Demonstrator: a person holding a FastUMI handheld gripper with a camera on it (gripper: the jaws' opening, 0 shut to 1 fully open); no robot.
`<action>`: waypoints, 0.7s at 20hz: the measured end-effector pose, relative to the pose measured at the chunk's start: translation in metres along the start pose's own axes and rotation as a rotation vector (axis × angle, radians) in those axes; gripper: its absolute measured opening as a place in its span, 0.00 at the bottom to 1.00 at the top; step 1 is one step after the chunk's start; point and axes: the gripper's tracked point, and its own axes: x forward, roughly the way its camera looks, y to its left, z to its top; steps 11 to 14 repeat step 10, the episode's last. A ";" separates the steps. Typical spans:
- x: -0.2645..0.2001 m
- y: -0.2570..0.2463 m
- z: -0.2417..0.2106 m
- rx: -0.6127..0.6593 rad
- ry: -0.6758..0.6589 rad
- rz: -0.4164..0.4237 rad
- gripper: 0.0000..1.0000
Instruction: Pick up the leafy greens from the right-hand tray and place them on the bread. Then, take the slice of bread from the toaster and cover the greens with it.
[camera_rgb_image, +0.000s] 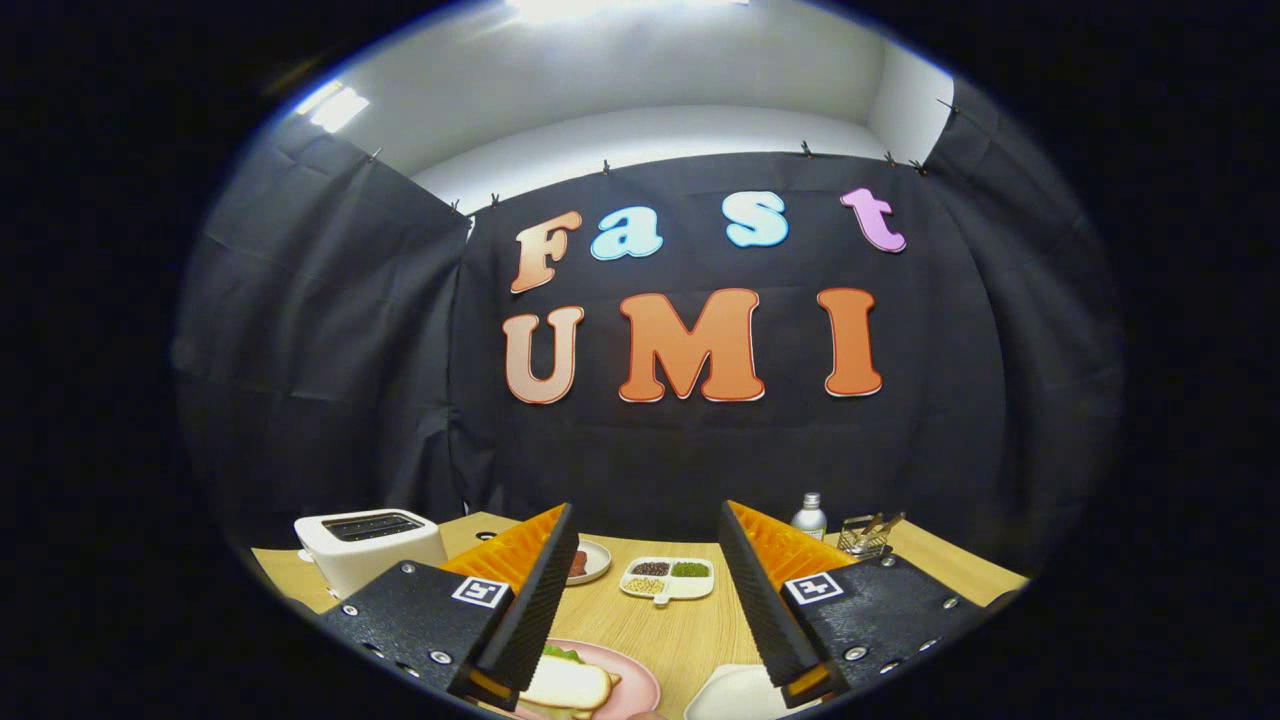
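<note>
On the pink plate (640, 690), just below the left finger of the tongs (645, 610), a slice of bread (570, 685) lies over a bit of green leaf (562, 652), so the sandwich looks covered and the work nearly done. The tongs stand wide open, holding nothing. A white tray (735, 697) sits under the right finger. Beyond, the toaster (368, 545) stands on the worktop (680, 630), near a divided dish (668, 578) and bottle (809, 515). Best now to lift clear without nudging the top slice.

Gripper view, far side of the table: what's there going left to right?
Toaster → small plate → divided dish → bottle → wire basket. The gripper is open, holding nothing, above the table.
</note>
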 end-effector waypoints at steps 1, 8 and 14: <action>0.001 0.001 -0.003 -0.002 -0.003 0.001 0.87; -0.001 0.007 -0.005 -0.005 -0.010 0.021 0.88; -0.004 0.009 -0.003 0.003 -0.017 0.036 0.88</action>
